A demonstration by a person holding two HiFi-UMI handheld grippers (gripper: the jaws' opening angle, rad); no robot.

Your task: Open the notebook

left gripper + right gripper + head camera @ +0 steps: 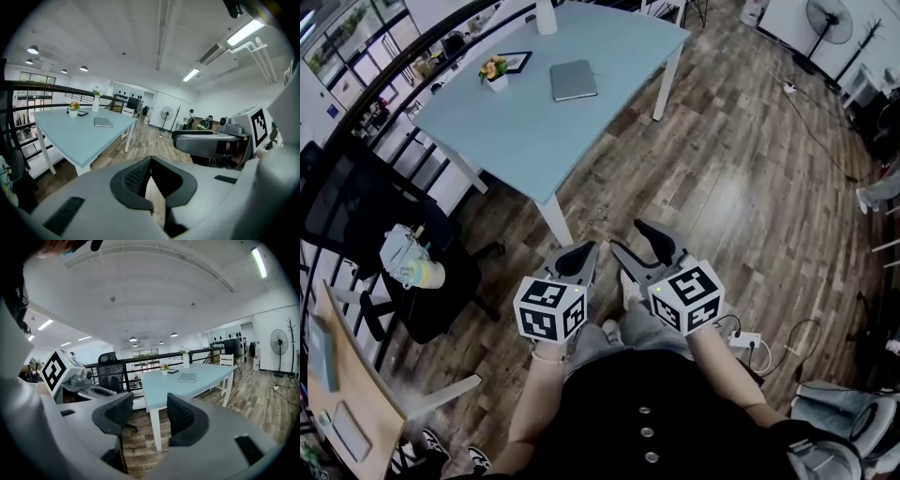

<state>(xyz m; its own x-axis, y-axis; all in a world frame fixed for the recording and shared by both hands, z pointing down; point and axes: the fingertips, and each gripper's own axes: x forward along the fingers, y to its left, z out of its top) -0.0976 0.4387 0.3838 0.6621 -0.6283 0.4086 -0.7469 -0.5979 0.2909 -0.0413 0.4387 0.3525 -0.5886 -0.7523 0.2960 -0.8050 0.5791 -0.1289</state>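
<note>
the table stands ahead, its near corner and white leg turned toward the person. bare wooden floor lies between that corner and the 2 grippers, and it runs wide and open to the right of the table. to the left the way is tighter: a black office chair sits close by the table's left edge, with a dark railing behind it and a wooden desk at the lower left.

the left gripper is held low in front of the person, its tips together with nothing between them. the right gripper is just beside it, jaws spread wide and empty, with only floor and the table leg showing in the gap. both are well apart from the table.

the notebook lies closed and flat on the far part of the pale blue top, near the right-hand edge. a small flower pot and a dark frame sit to its left, and a white container stands at the far edge. a standing fan is in the far right corner of the room.
</note>
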